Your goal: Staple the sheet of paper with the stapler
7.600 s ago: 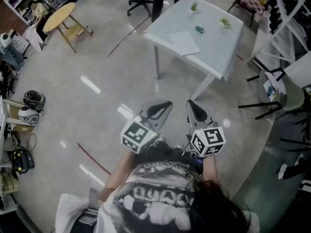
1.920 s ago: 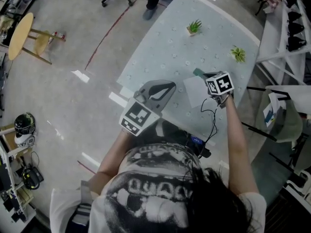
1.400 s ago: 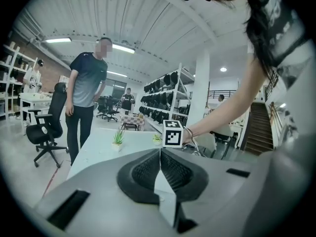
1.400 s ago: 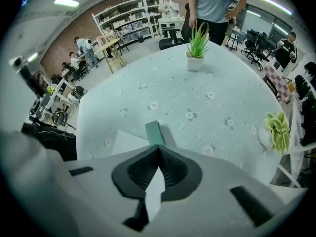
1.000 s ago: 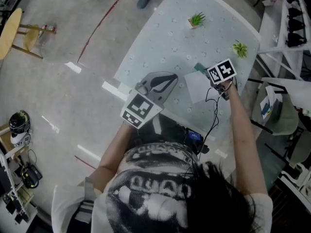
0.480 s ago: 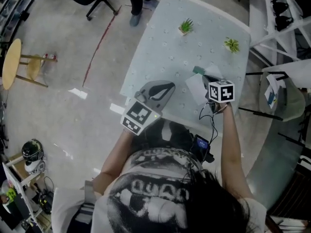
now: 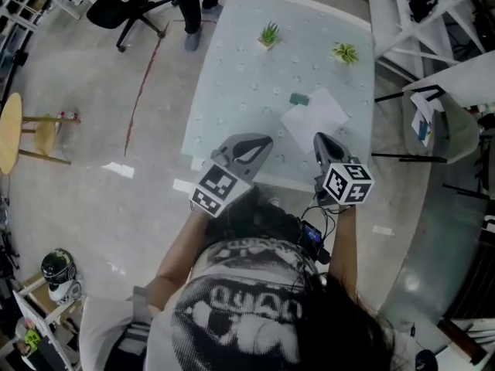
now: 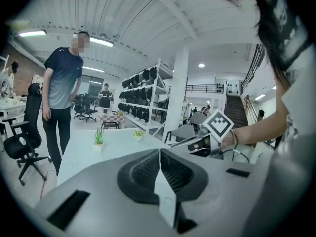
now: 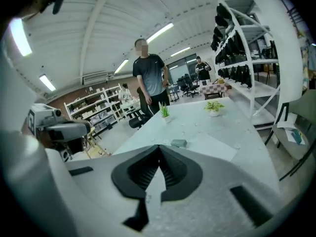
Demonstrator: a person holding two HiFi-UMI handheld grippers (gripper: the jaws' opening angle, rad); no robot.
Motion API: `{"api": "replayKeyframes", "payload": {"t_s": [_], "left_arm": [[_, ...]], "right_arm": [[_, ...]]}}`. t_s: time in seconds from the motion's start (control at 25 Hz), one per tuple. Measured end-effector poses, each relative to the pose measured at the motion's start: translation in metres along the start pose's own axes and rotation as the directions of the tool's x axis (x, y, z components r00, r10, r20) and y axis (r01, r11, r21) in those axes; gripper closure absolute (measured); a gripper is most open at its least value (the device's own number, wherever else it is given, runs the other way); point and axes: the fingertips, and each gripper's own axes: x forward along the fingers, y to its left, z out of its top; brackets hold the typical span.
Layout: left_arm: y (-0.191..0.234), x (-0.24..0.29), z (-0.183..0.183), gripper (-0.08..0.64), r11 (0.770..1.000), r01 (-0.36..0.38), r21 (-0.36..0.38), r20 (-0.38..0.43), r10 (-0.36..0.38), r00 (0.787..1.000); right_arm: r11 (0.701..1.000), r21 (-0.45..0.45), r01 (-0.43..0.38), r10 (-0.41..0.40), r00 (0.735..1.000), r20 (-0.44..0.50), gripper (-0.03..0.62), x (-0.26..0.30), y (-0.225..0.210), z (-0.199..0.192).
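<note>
White sheet of paper (image 7: 313,118) lies flat on the pale table (image 7: 232,68) in the head view, with the green stapler (image 7: 299,99) just beside its far corner. The left gripper (image 7: 259,142) and right gripper (image 7: 320,142) hover over the near table edge. Left gripper view: jaws clenched together, nothing between them. Right gripper view: jaws clenched together, empty; stapler and paper lie ahead.

potted plants (image 7: 269,34) (two, well apart) | office chair (image 7: 124,6) | round stool (image 7: 9,132)
</note>
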Motion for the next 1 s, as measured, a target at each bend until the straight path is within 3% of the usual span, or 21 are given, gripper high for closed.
{"api": "replayKeyframes", "payload": {"t_s": [0.56, 1.0], "left_arm": [[-0.120, -0.017, -0.006, 0.555, 1.000, -0.020, 0.010, -0.005, 0.020, 1.000], [-0.194, -0.042, -0.020, 0.555, 0.998, -0.038, 0.043, -0.006, 0.039, 0.999]], "right_arm": [[0.998, -0.022, -0.059, 0.063, 0.977, 0.206, 0.597, -0.147, 0.037, -0.025], [0.987, -0.099, -0.123, 0.145, 0.955, 0.259, 0.601, -0.203, 0.069, -0.054]]}}
